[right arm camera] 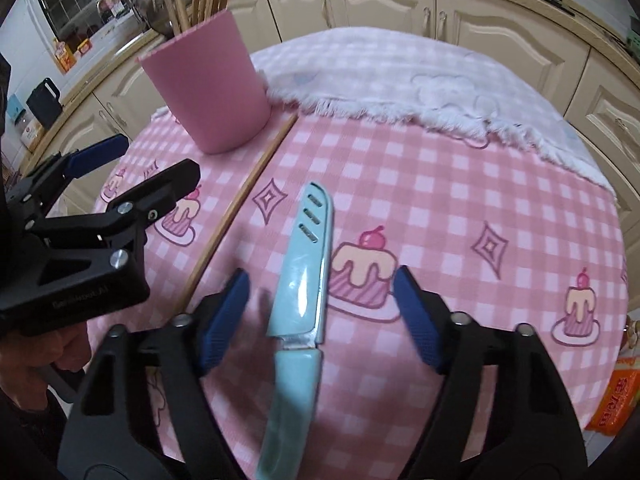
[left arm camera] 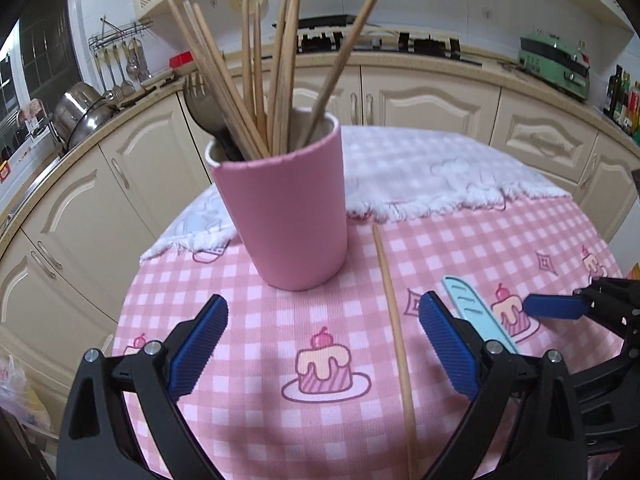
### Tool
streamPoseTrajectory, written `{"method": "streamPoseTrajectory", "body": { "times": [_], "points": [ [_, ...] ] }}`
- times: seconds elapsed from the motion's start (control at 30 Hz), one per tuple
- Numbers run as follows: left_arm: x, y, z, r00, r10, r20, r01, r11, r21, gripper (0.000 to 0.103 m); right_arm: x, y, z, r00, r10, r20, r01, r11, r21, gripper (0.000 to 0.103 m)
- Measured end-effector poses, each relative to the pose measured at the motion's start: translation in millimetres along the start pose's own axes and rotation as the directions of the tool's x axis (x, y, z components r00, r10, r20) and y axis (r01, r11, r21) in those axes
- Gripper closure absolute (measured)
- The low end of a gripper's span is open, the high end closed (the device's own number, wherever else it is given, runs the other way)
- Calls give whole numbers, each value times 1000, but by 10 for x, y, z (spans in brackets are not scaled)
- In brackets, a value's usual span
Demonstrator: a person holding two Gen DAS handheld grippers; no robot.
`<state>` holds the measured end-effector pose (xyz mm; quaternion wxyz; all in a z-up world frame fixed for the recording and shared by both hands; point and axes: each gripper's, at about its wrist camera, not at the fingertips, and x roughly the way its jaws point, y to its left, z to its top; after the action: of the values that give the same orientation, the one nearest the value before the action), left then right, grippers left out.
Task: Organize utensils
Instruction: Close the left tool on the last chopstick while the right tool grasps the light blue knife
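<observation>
The blue knife (right arm camera: pixel 302 280) lies flat on the pink checked cloth (right arm camera: pixel 460 200), and it sits right between my right fingers. Its long way runs straight ahead from me, the same way my right gripper (right arm camera: pixel 320 316) points: the handle is close to me and low in my right view, and the tip points away toward the white towel (right arm camera: pixel 400 76). So my two right fingers (right arm camera: pixel 224 320) stand one on each side of the blade, spread wide, with nothing in them, and they are not touching the knife. I think I only need to go down and squeeze, best on the handle end, because the blade looks thin and slippery. Just to the left of the knife lies one loose chopstick (left arm camera: pixel 394 332). It also runs away from me, with its far end near the foot of the pink cup (left arm camera: pixel 288 216). This stick lies between my left fingers, closer to the right one, so my left gripper (left arm camera: pixel 322 340) is the near one for it. My left fingers (left arm camera: pixel 198 344) are spread wide too and hold nothing. The pink cup stands upright past my left gripper, and it is already full of chopsticks (left arm camera: pixel 256 80), with a dark spoon (left arm camera: pixel 208 116) in it. I think the knife and the stick both belong in that cup. My two grippers are near each other, so they could bump.
</observation>
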<state>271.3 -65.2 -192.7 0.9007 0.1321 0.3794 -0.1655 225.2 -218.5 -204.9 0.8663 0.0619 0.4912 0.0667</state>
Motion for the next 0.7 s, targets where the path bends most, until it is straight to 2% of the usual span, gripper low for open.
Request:
{"method": "streamPoseTrajectory", "body": {
  "times": [0.07,0.1,0.13,0.2,0.27,0.43,0.5,0.63,0.7],
  "points": [
    [37,-15,5,1000,2,-13,-2,1000,9,9,21,35,25,1000,-19,3,19,1000,-25,50],
    [63,-26,4,1000,2,-21,-1,1000,14,9,26,49,29,1000,-24,5,24,999,-44,69],
    [85,-38,6,1000,0,-27,1,1000,18,9,25,66,25,1000,-22,6,23,997,-70,75],
    [123,-71,8,999,-4,-39,5,1000,31,9,23,57,18,1000,-8,8,9,996,-94,75],
    [156,-123,17,999,-8,-50,11,999,49,9,7,-46,13,1000,28,7,-27,997,-71,75],
    [298,-263,35,994,-18,-103,29,994,105,11,-46,-236,-2,998,55,4,-55,998,-40,74],
    [385,-310,46,989,-31,-145,48,992,119,32,-68,-261,-8,998,58,-2,-58,998,-26,74],
    [475,-333,84,978,-80,-192,101,990,103,49,-79,-300,3,999,50,-8,-50,999,-8,73],
    [494,-342,92,970,-117,-212,140,985,97,66,-65,-282,4,999,42,-12,-42,999,1,72]
  ]
}}
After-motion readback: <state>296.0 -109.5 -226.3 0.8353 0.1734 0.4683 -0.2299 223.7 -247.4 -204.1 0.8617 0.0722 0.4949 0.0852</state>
